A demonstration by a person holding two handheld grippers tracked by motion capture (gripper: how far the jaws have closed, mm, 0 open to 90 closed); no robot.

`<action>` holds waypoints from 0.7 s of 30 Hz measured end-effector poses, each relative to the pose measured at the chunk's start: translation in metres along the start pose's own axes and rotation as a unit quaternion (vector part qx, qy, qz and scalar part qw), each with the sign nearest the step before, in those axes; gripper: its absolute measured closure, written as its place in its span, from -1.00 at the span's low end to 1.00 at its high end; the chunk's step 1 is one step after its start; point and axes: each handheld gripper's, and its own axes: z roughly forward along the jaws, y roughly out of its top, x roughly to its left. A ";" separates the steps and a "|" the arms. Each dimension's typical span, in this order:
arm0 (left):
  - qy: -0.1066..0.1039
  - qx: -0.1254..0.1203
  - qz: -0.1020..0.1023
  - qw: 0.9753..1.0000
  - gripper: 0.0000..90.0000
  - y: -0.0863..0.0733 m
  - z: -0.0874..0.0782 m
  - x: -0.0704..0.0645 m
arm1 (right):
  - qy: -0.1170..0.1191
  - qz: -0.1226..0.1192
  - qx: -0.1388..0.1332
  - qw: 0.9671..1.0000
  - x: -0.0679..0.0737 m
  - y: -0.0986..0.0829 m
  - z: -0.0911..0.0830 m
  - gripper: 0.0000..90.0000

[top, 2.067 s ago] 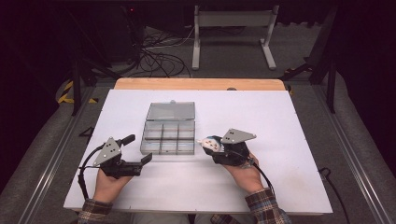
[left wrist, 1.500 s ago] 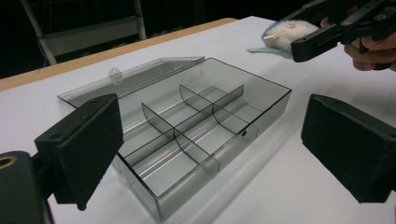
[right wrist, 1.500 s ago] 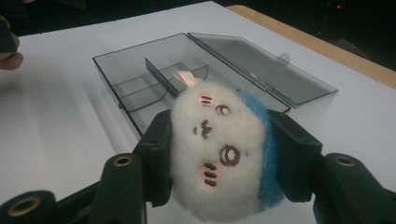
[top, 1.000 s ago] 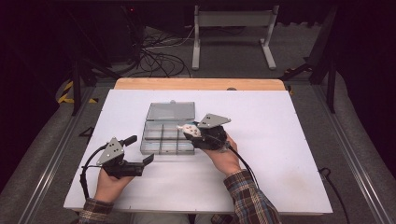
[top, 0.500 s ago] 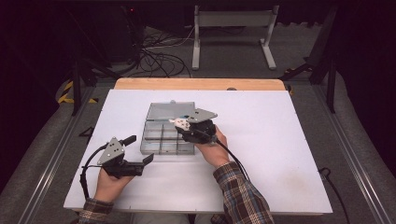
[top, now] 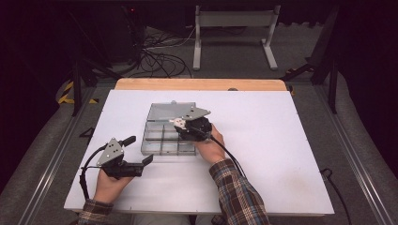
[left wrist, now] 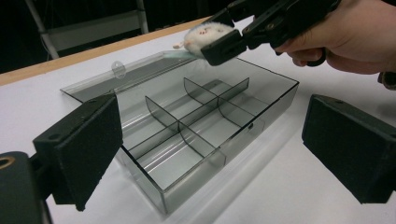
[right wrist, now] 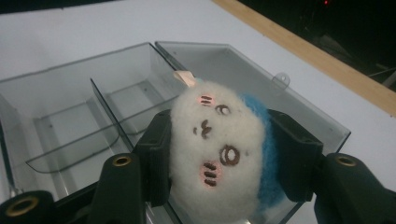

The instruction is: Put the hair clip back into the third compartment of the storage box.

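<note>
The right hand-held gripper [top: 180, 123] is clamped on a small plush toy [right wrist: 219, 149], its jaws pressing the white, blue-backed body from both sides. It holds the toy above the far part of the clear divided box [left wrist: 196, 126], near where the open lid [top: 170, 111] lies flat behind the box on the bench [top: 281, 140]. The left hand-held gripper [top: 141, 161] rests on the bench just in front of the box's near left corner, jaws spread wide and empty.

The toy looks bulky against the compartments, so, released from this height, it could catch on a divider and roll into the wrong cell or out onto the lid. The box is light and nothing pins it; a jaw pushing down on a wall could slide or tip it.
</note>
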 end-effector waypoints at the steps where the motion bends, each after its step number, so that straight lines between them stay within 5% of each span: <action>1: 0.000 -0.001 -0.001 1.000 -0.87 0.000 0.000 0.000 | 0.001 -0.001 0.006 1.000 0.000 -0.001 0.001 0.04; 21: -0.005 0.002 -0.001 1.000 -0.87 0.000 0.002 0.000 | -0.007 -0.019 0.051 0.999 -0.002 -0.010 0.009 -0.10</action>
